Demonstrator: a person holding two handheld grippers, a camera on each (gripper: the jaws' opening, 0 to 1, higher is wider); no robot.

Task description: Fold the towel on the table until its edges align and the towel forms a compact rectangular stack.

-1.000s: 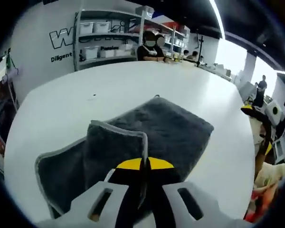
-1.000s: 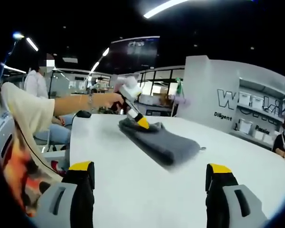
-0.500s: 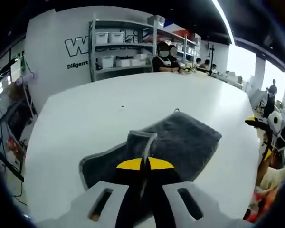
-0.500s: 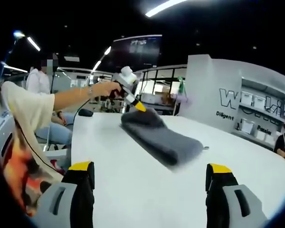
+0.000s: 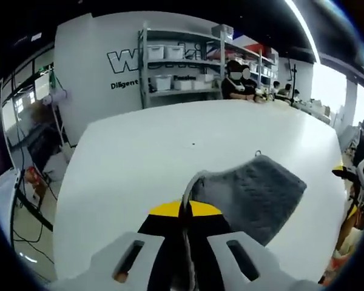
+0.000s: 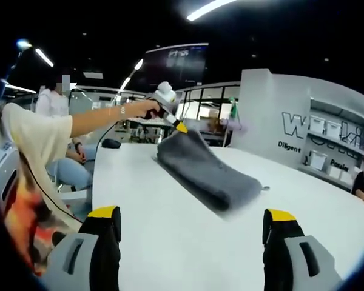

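Your left tongs [image 5: 183,209] are pressed together on the light-trimmed edge of the grey towel [image 5: 255,194], pinching it between the yellow tips. In the right gripper view the same left tongs [image 6: 179,127] hold that edge raised above the white surface [image 6: 188,242], with the towel [image 6: 209,173] sloping down from the grip to a thick fold that rests on the surface. Your right tongs [image 6: 191,233] are spread wide, hold nothing and hang well apart from the towel, low over bare surface.

Judgement: a fold is in progress, with the lifted edge being carried over the resting part. The towel is not yet a compact stack.

Risks from here:
- The grip is on the trim alone. If the cloth drags against the resting layers, the edge may slip out of the tongs and drop short, leaving the edges misaligned.
- Only one point is held. The lifted edge can sag or twist on either side of the grip, so the corners may land skewed.
- Nothing pins the resting fold. A pull along the surface could slide the whole towel instead of folding it.
- The loop [image 5: 257,153] at the far end could bunch under a layer.
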